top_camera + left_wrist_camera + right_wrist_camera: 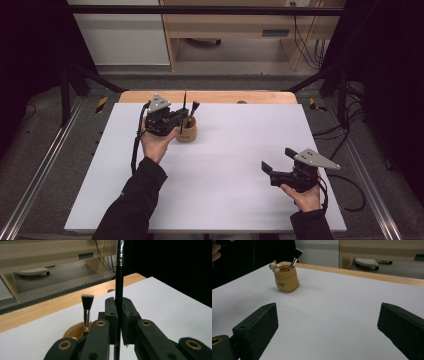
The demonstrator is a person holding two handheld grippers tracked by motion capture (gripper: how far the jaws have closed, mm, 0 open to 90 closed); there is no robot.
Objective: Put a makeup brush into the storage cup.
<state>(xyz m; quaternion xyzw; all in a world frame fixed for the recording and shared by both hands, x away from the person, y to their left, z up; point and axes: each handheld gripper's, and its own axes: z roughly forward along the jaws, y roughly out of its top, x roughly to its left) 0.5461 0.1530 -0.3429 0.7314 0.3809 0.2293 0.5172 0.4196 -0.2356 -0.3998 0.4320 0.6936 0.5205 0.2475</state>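
My left gripper is shut on a thin black brush handle that stands upright beside a tan cup-shaped holder at the back of the white table. In the left gripper view the handle runs up between the closed jaws of the left gripper. A flat-headed brush stands in the holder just behind. My right gripper rests low at the front right, open and with nothing in it. From the right gripper the holder is far off to the left, with a small bear figure on its rim.
The white board covers a wooden table whose edge shows at the back. Black frame posts stand to either side. Behind the table are a wooden cabinet and hanging cables.
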